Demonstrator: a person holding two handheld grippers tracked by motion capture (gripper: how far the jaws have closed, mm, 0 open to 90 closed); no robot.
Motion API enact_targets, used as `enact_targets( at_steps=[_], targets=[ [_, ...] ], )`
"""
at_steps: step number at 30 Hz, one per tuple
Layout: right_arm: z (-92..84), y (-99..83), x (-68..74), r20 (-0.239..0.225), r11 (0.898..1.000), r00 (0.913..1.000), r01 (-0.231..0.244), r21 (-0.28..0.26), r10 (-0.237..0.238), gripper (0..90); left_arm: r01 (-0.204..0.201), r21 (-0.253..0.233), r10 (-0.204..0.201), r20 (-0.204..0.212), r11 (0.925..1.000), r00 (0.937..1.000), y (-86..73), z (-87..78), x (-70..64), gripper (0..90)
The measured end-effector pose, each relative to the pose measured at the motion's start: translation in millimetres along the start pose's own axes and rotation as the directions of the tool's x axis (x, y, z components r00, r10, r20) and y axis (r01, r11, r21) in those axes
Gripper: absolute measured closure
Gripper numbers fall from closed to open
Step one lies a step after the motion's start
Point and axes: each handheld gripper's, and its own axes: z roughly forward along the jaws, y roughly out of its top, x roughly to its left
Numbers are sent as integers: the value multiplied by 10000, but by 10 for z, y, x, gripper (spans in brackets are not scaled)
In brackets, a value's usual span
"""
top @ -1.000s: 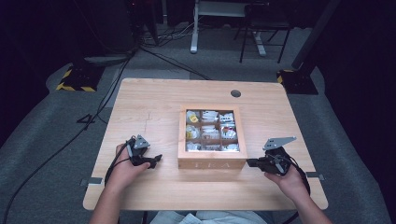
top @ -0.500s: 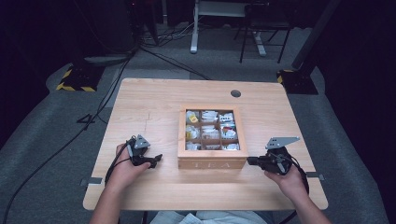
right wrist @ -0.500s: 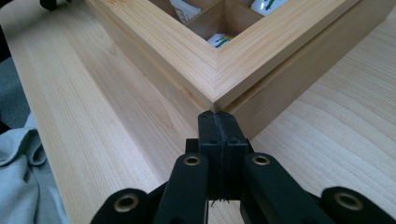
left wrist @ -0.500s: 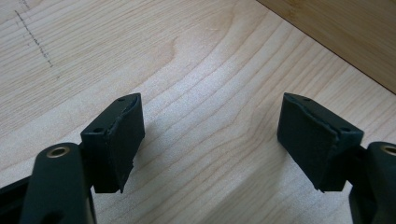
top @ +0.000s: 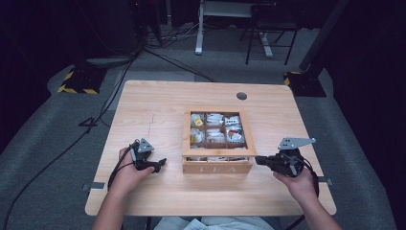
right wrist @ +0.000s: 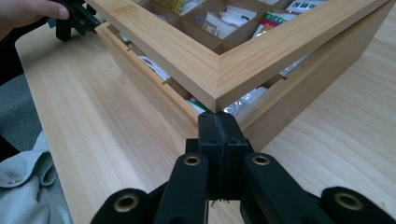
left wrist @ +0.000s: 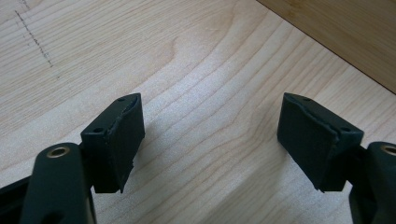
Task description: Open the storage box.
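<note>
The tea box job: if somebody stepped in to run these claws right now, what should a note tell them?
Right claw: shut, empty, its tip wedged under the front corner of the lid, which is tilted up a crack.
Left claw: open, empty, over bare table left of the tea box.
Tea box: mid-table, packets in its compartments behind the windowed lid.
Done: lid just started.
Left: probably raise the lid fully; the left claw could steady the box.
</note>
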Motion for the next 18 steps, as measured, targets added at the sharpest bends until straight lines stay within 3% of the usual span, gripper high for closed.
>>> enact_targets(
  at_steps=[18],
  targets=[
    [-140, 202, 23, 276, 9969, 9995, -159, -770, 181, 897, -13, 0, 13, -27, 10000, 10000, 0, -1, 0, 238]
  ],
)
